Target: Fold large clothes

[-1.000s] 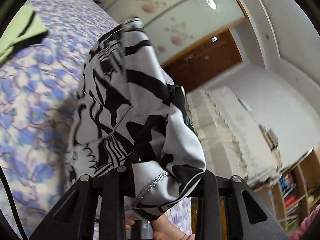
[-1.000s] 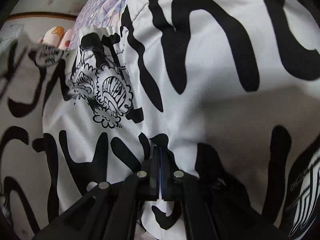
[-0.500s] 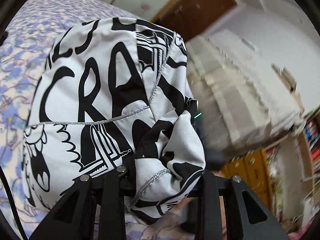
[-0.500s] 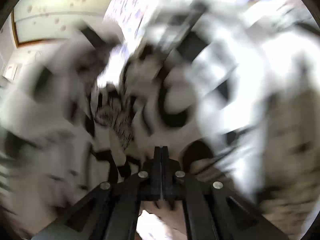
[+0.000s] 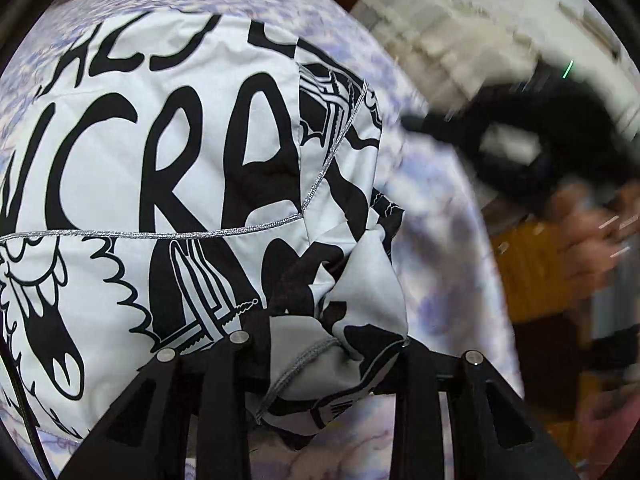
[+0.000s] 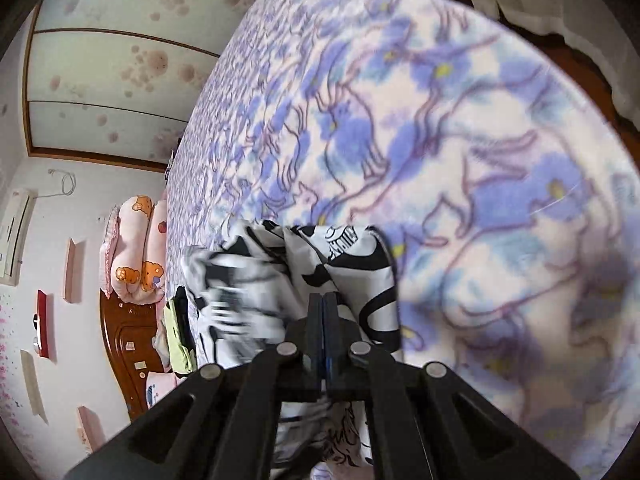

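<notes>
A large white garment with black lettering and cartoon prints lies spread on the flowered bedspread. My left gripper is shut on a bunched fold of it near the bed's edge. My right gripper has its fingers pressed together; a corner of the same garment hangs blurred around and behind the tips, and whether it is pinched cannot be told. The right gripper also shows, blurred, in the left wrist view, off to the right of the garment.
The purple flowered bedspread fills the right wrist view. Pink pillows and a yellow-green cloth lie by the wooden headboard. White lace curtains and a wooden cabinet stand beyond the bed's edge.
The garment swung down from hanging and now lies spread on the bed. My right gripper has moved fast away from the wide cloth, and now faces the bare bedspread.
</notes>
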{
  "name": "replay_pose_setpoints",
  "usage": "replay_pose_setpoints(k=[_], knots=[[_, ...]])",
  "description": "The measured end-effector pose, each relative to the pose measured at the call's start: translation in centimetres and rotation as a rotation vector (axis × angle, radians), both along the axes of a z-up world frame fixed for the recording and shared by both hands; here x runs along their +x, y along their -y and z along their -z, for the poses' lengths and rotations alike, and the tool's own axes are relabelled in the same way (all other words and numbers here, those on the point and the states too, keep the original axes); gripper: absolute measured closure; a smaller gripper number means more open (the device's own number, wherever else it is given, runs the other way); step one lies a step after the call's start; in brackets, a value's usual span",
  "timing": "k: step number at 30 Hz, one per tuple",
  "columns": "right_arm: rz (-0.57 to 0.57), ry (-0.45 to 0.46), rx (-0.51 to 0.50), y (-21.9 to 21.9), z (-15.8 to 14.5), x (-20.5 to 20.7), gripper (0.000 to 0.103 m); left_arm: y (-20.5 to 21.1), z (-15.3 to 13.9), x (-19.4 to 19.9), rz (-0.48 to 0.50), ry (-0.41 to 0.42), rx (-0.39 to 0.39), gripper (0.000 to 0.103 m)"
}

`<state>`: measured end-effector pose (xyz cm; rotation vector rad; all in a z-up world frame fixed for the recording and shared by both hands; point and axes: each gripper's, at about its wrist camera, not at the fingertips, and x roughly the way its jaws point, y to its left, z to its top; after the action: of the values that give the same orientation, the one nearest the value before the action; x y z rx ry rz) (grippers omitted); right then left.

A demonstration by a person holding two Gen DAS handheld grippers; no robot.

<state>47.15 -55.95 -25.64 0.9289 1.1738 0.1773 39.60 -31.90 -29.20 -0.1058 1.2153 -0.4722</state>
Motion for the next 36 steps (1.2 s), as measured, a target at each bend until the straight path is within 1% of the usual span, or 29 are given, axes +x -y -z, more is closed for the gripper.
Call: replay_pose_setpoints(k=[2, 3, 4, 5, 6, 7, 8, 10, 12, 13, 14, 15, 16, 17, 20, 22, 24, 25, 26, 27, 28, 29, 30, 32, 34, 36], knots=[[-0.022, 0.013, -0.010, -0.6, -0.9, 0.2, 0.103, 1.3, 0.5, -0.2, 0.033, 0.016, 0.062, 0.070], [-0.042, 0.021, -0.013, -0.3, -1.1, -0.5, 0.103, 1.7, 0.4, -0.3, 0.048, 0.024, 0.080, 0.068], [-0.072, 0.025, -0.022, -0.7, -1.5, -0.6, 0.103, 2.1, -0.1, -0.4, 0.060, 0.021, 0.093, 0.062], [-0.095, 0.024, -0.030, -1.3, -1.7, -0.8, 0.103, 2.4, -0.5, 0.0, 0.064, 0.016, 0.096, 0.054], [-0.124, 0.020, -0.042, -2.3, -1.7, -0.5, 0.103, 2.5, -1.3, -0.1, 0.063, 0.009, 0.083, 0.048], [-0.156, 0.016, -0.056, -2.6, -1.9, -0.9, 0.101, 2.2, -1.7, 0.3, 0.060, 0.004, 0.071, 0.039], [-0.183, 0.014, -0.067, -3.0, -2.1, -1.3, 0.099, 2.0, -2.3, 0.5, 0.059, -0.003, 0.057, 0.034], [-0.223, 0.005, -0.074, -3.6, -2.3, -2.0, 0.099, 1.5, -3.5, 0.1, 0.061, -0.024, 0.055, 0.027], [-0.237, -0.012, -0.062, -4.5, -2.3, -2.9, 0.098, 0.2, -4.5, -0.6, 0.055, -0.044, 0.058, 0.025], [-0.235, -0.019, -0.052, -5.0, -2.2, -3.3, 0.092, -0.8, -5.0, -0.6, 0.040, -0.059, 0.061, 0.023], [-0.233, -0.022, -0.041, -5.2, -2.3, -3.7, 0.082, -1.6, -5.2, -0.7, 0.023, -0.073, 0.064, 0.021], [-0.237, -0.023, -0.028, -5.8, -2.2, -4.2, 0.076, -2.7, -5.6, -0.7, 0.002, -0.087, 0.067, 0.021], [-0.244, -0.026, -0.027, -6.4, -2.0, -4.6, 0.065, -4.0, -6.0, -0.5, -0.014, -0.095, 0.073, 0.021], [-0.252, -0.030, -0.037, -6.8, -2.0, -4.9, 0.061, -5.1, -6.2, -0.4, -0.028, -0.098, 0.085, 0.021], [-0.292, -0.061, -0.133, -8.6, -1.5, -6.5, 0.061, -8.2, -6.9, 0.2, -0.066, -0.089, 0.121, 0.021], [-0.311, -0.070, -0.181, -9.7, -1.2, -7.4, 0.061, -10.0, -6.7, 1.1, -0.119, -0.097, 0.136, 0.021], [-0.313, -0.065, -0.194, -10.4, -0.9, -8.2, 0.061, -11.7, -6.2, 1.6, -0.160, -0.122, 0.133, 0.023], [-0.317, -0.063, -0.221, -10.9, -0.7, -8.6, 0.061, -12.4, -6.0, 1.8, -0.174, -0.131, 0.135, 0.028], [-0.337, -0.066, -0.267, -11.4, -0.4, -8.9, 0.062, -13.1, -5.7, 1.9, -0.187, -0.135, 0.139, 0.033], [-0.358, -0.073, -0.307, -11.7, -0.2, -9.1, 0.068, -13.6, -5.4, 2.0, -0.196, -0.143, 0.147, 0.036], [-0.383, -0.080, -0.365, -12.2, 0.2, -9.4, 0.079, -14.1, -4.9, 2.1, -0.205, -0.155, 0.154, 0.041], [-0.394, -0.083, -0.375, -12.4, 0.6, -9.7, 0.081, -14.2, -4.4, 2.1, -0.207, -0.166, 0.159, 0.049], [-0.385, -0.095, -0.366, -12.2, 1.0, -10.0, 0.083, -14.5, -4.0, 2.1, -0.211, -0.179, 0.164, 0.054], [-0.354, -0.101, -0.354, -11.6, 1.3, -10.7, 0.088, -14.9, -2.9, 2.0, -0.219, -0.197, 0.176, 0.077], [-0.349, -0.093, -0.402, -11.9, 1.0, -11.3, 0.089, -15.3, -2.1, 2.0, -0.226, -0.195, 0.175, 0.087], [-0.367, -0.075, -0.498, -13.1, 0.7, -12.2, 0.090, -15.6, -1.5, 1.9, -0.218, -0.199, 0.159, 0.091]])
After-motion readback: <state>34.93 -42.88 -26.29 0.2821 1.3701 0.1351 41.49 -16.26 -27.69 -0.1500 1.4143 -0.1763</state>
